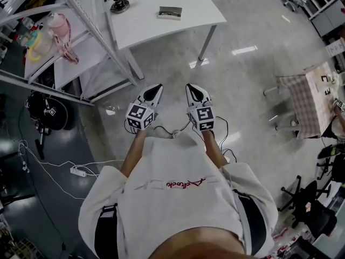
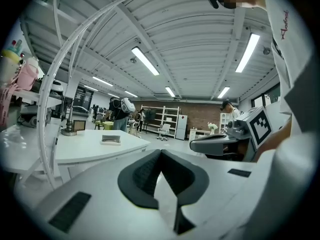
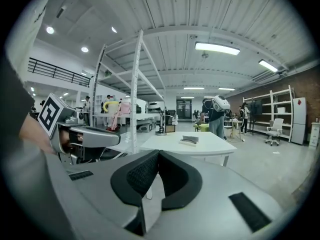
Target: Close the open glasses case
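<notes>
**Both grippers shut and empty, the glasses case far ahead on a table**

Nearest, the left gripper [image 1: 156,89] and right gripper [image 1: 193,88] sit side by side at the person's chest, each with its jaws pressed together on nothing. Beyond bare floor stands the white table [image 1: 199,15], where the glasses case [image 1: 170,12] lies well apart from both. Its long axis runs across the head view, broadside to the person, and the hinge side is too small to tell. It is probably a light, stiff shell that slides easily, so steady the base and press the lid's free edge.
</notes>
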Demonstrator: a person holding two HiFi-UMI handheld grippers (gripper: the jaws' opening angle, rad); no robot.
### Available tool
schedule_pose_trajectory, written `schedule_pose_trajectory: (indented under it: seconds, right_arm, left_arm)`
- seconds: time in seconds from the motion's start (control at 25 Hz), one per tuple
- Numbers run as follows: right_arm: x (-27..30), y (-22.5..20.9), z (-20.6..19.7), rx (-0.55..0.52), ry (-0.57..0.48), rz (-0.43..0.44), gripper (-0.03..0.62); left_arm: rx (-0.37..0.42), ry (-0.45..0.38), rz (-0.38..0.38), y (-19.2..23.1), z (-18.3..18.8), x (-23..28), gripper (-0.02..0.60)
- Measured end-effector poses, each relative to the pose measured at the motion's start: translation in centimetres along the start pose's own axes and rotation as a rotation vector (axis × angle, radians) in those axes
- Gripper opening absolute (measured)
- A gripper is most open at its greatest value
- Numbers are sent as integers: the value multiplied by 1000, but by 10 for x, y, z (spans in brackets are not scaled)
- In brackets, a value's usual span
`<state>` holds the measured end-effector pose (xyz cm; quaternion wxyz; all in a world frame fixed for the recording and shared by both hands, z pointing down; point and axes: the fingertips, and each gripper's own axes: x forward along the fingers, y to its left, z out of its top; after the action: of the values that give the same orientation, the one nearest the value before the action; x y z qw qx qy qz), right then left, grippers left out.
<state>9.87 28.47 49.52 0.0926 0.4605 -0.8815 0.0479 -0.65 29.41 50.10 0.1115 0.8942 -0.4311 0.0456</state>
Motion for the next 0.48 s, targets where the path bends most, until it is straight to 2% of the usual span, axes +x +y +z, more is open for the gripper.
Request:
schedule_pose_trajectory:
  seconds: [0.2, 0.48]
  right_arm:
    - [-8, -5, -11, -2, 12, 24, 17]
    - [-5, -9, -9, -15, 1, 41, 17]
  left_arm:
    - [-12, 15, 14, -16, -13, -1, 26]
    - [-29, 11, 40, -17, -18, 1, 26]
